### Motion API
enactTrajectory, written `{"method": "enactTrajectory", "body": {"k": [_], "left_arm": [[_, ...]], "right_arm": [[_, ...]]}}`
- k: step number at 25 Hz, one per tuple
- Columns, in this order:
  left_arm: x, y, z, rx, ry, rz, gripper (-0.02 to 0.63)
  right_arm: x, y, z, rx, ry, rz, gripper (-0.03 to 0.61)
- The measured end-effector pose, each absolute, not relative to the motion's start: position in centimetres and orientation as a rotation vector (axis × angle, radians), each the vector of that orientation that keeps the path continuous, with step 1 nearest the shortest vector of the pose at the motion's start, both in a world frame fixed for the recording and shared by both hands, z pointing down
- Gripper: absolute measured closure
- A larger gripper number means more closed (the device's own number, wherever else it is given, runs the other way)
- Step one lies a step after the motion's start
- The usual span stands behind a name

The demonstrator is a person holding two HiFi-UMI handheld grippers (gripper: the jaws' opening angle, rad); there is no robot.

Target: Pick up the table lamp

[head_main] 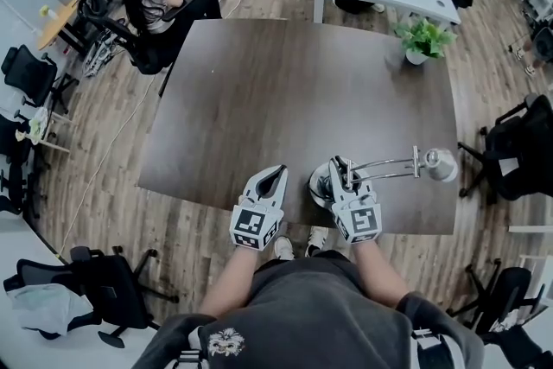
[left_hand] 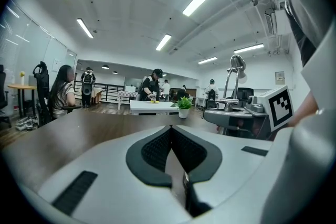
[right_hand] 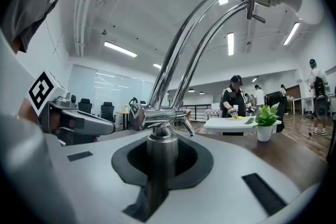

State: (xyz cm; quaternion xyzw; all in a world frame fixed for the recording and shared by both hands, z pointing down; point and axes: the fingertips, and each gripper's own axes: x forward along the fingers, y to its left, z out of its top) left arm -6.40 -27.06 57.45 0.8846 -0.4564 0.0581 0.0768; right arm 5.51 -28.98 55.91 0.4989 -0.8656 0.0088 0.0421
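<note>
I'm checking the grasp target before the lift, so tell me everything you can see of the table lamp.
The table lamp looks like polished metal: a round base at the dark table's near edge, a short upright post, two parallel rods arching to a pale head. It stands upright, the right gripper closed on its post.

— What carries it all?
— A dark brown rectangular wooden tabletop (head_main: 259,91).
— And on it?
— A small green plant in a white pot (head_main: 422,40) near the far right corner; a chrome table lamp (head_main: 318,186) at the near edge, right of middle.
</note>
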Motion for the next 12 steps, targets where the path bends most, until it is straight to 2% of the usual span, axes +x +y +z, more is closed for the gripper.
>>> {"method": "enactTrajectory", "body": {"k": [12], "left_arm": [[-6.74, -27.15, 57.58, 2.649, -1.358, 0.175, 0.607]], "right_arm": [[5.8, -29.14, 55.82, 1.555, -2.602, 0.02, 0.537]]}}
